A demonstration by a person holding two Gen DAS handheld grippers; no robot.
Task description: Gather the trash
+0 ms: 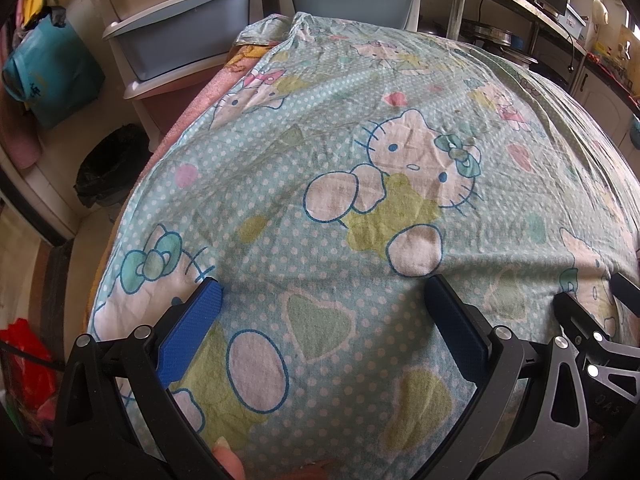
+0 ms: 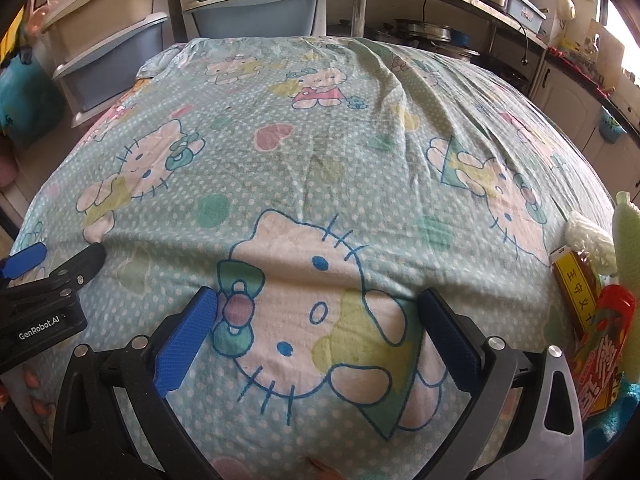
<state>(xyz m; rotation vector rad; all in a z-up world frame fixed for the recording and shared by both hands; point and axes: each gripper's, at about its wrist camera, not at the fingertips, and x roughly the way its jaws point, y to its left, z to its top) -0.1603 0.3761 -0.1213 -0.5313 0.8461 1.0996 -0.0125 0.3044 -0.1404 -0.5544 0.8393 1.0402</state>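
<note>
Jaws wide and empty on both grippers, left gripper (image 1: 322, 312) and right gripper (image 2: 318, 320), above the cartoon-cat polka-dot cloth (image 2: 304, 168) | Trash: two printed wrappers, yellow-brown packet (image 2: 576, 284) and red snack packet (image 2: 604, 344), lie at the cloth's right edge | One black-lined bin (image 1: 108, 168) stands on the floor, left | Collection unfinished.

The left gripper (image 1: 322, 286) hovers with jaws spread wide and empty over a bed sheet (image 1: 360, 128) printed with cartoon cats. Far left stand stacked plastic drawers (image 1: 180, 36), with a black-lined bin (image 1: 110, 170) on the floor.
</note>
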